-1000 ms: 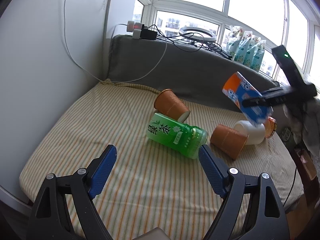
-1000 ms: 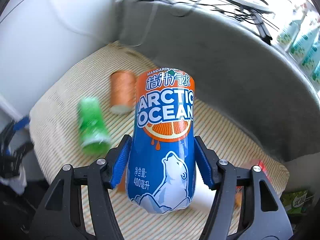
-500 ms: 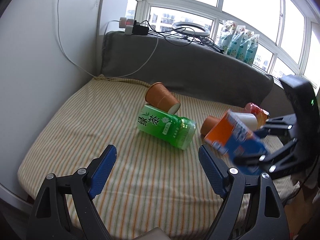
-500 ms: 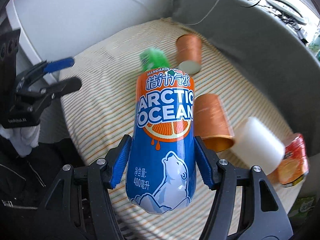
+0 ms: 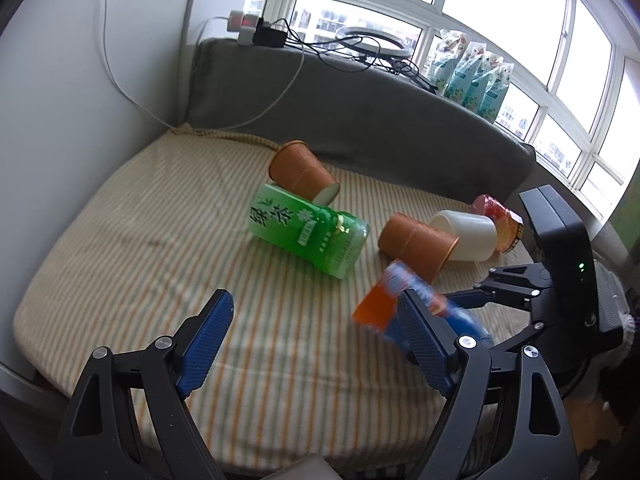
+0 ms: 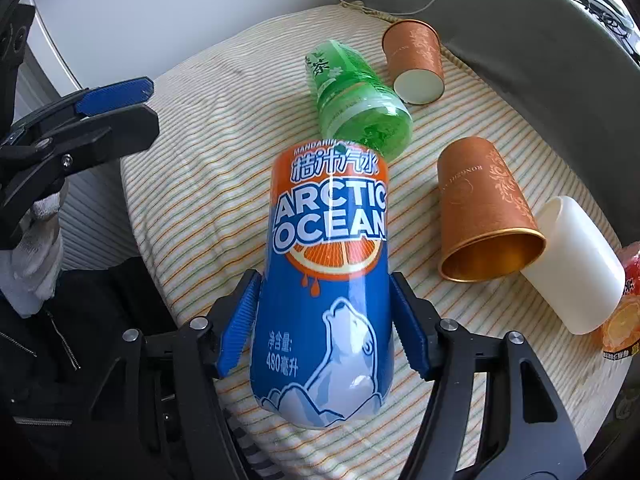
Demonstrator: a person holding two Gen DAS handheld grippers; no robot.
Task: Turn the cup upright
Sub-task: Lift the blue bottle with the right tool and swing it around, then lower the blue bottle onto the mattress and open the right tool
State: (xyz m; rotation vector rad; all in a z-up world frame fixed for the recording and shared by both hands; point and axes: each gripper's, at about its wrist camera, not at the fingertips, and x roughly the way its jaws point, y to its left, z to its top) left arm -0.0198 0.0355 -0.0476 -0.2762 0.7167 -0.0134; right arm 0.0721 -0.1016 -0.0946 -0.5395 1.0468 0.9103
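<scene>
Right wrist view: right gripper (image 6: pixel 324 330) clamps the blue-and-orange cup (image 6: pixel 328 280) by its sides, above the striped cushion (image 6: pixel 208 152). Green cup (image 6: pixel 356 96) lies on its side just beyond the held cup; two brown cups (image 6: pixel 416 60) (image 6: pixel 484 212) and a white cup (image 6: pixel 576 268) lie toppled right of it. Left gripper (image 5: pixel 312 344) hangs spread wide, holding nothing.

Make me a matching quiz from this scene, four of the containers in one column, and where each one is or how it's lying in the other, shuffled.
Things:
1. Arctic Ocean cup
2. green tea cup
3. far copper cup
4. white cup

States:
A. lying nearest the grey backrest, white base showing
B. held between the right gripper fingers
C. lying beside the near copper cup
D. lying mid-cushion, Chinese label

Pairs: 1-B, 2-D, 3-A, 4-C
</scene>
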